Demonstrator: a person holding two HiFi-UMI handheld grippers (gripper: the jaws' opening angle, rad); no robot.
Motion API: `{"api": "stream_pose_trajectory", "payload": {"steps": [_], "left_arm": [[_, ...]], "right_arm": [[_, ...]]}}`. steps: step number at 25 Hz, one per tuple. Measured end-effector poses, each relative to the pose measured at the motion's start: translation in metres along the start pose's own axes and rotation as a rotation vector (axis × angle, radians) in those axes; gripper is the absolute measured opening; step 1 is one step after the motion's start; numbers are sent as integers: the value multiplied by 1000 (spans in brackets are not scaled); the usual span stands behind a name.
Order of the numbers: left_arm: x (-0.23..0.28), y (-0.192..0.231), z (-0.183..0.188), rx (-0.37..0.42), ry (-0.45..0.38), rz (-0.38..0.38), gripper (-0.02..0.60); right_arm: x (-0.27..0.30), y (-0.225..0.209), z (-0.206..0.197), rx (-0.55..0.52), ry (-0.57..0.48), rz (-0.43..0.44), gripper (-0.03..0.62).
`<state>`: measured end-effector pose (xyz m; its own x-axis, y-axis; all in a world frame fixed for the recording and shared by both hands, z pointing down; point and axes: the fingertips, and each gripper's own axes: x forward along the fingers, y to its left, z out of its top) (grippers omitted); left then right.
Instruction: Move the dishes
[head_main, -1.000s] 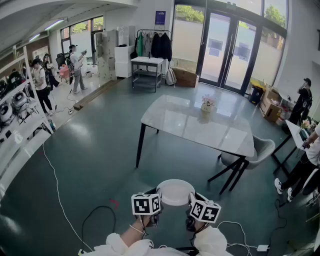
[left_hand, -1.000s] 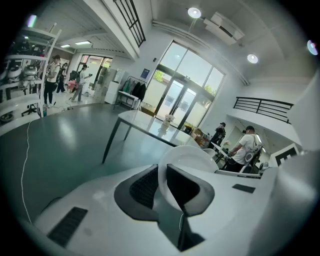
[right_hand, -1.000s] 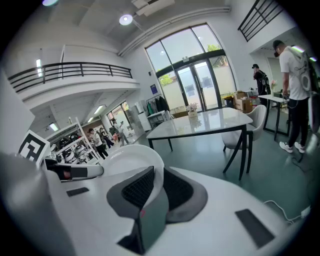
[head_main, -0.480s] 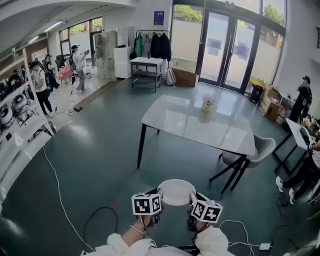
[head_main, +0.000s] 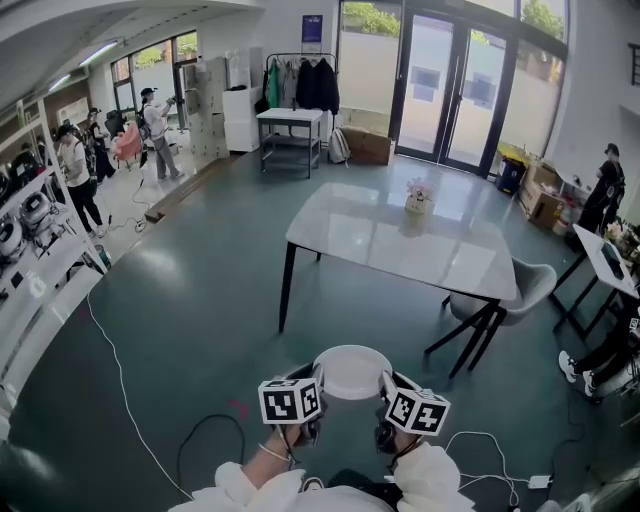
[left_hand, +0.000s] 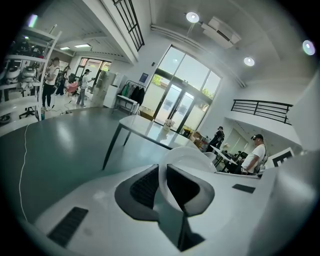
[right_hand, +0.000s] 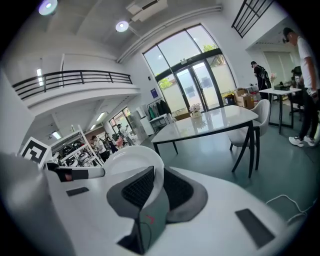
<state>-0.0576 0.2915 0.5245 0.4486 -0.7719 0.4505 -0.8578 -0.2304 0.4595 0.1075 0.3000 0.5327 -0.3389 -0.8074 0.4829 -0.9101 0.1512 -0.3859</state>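
We carry one white plate (head_main: 352, 370) between our two tools, up in the air over the green floor (head_main: 200, 300) and well short of the desk (head_main: 400, 250). Our left tool (head_main: 313, 388) is closed on the plate's left rim: in the left gripper view its dark pads stand close together with the thin white edge pinched between them. Our right tool (head_main: 384, 392) grips the opposite rim the same way, its jaws nearly together with only the rim between the pads. In the head view the plate lies roughly level, just ahead of both marker cubes. The desk stands further ahead, pale-topped on dark legs, with a small flower pot (head_main: 417, 203) near its far edge and a grey chair (head_main: 520, 290) at its right end.
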Motion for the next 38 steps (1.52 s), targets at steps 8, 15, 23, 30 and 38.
{"api": "stream_pose_trajectory", "payload": {"steps": [8,15,23,30,38], "left_arm": [[9,16,8,10,23,5,46],[34,29,19,7,37,15,47],[77,38,47,3,44,37,47],[118,41,75,-15,34,71,48],[166,37,115,-22,4,100,48]], "right_arm": [[19,9,-2,55,21,15,114],[45,1,8,67,38,-3,113],[90,-14,36,81,59,11,112],[131,-29,71,70,80,45,112],[175,-49,121,56,91,91,110]]}}
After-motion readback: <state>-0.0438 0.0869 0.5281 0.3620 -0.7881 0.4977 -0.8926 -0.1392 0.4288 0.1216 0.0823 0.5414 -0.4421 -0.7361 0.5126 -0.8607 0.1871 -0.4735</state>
